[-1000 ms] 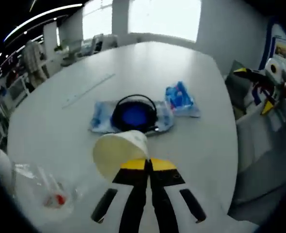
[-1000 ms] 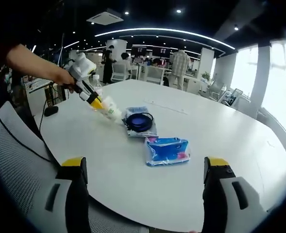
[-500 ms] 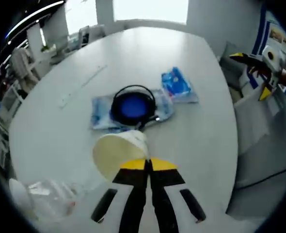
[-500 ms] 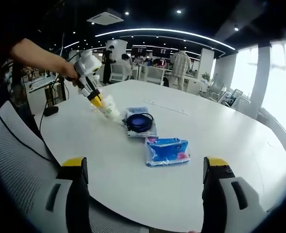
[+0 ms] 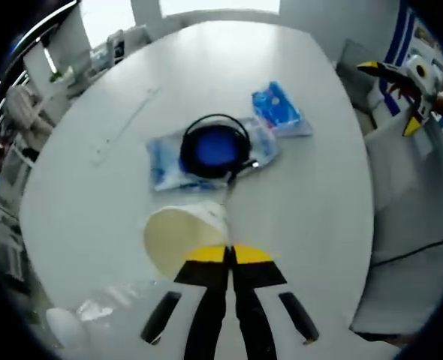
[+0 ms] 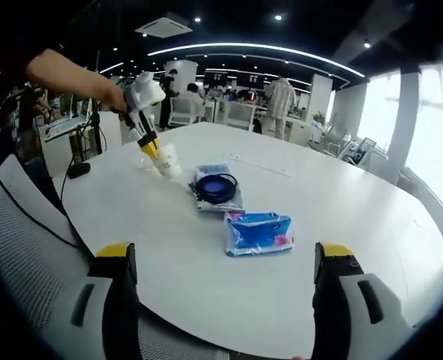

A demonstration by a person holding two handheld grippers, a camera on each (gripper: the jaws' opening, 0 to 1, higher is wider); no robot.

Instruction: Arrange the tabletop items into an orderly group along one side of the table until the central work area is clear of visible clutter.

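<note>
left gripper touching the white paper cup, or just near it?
Touching. In the left gripper view, the left gripper has its yellow-tipped jaws closed on the rim of the white paper cup; the right gripper view shows the cup held above the round white table.

Coiled cable [image 5: 215, 145] lies on wipes pack [image 5: 206, 154], tissue packet [image 5: 280, 109] beside.

Two gripper-mounted fisheye views of one white table [image 6: 334, 202].

The left gripper view looks steeply down from close above the tabletop, its jaws rising at the frame's bottom centre. The right gripper view sits low at the table's near edge, facing level across it toward the office behind. Both take in the blue tissue pack [image 5: 279, 110] [image 6: 257, 232] and coiled cable [image 5: 215, 145] [image 6: 216, 187] at mid-frame.
</note>
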